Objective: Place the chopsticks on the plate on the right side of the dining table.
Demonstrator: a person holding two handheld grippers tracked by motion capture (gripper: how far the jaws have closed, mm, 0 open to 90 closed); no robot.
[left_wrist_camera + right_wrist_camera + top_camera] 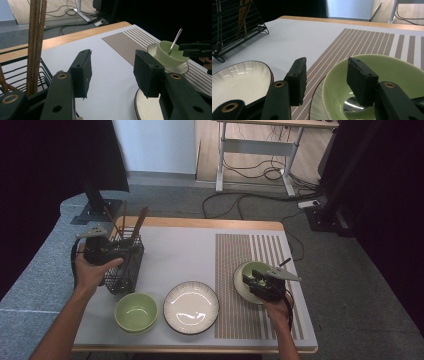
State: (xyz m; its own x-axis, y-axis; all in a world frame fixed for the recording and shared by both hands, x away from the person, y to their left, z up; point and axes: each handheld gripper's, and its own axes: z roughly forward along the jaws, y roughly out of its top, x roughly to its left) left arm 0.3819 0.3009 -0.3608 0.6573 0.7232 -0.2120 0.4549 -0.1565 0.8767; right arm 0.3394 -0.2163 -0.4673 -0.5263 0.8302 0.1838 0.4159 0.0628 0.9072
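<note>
Near edge, high view: a green bowl (136,312) and a white plate (191,307) sit on the pale table (185,250). The right gripper (254,281) hovers with jaws apart, straddling the near rim of a second green bowl (384,82); its own view reveals a spoon (352,105) inside. The left gripper (131,249), jaws apart and empty, hangs beside the wire basket (125,270) of wooden sticks (35,45). A striped mat (240,265) lies under the right bowl; beyond, grey carpet and cables.

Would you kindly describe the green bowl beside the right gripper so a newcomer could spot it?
Find the striped placemat on the table's right half. Near its front sits a white saucer bearing a green bowl. Unlike the other green bowl, it holds a spoon.
</note>
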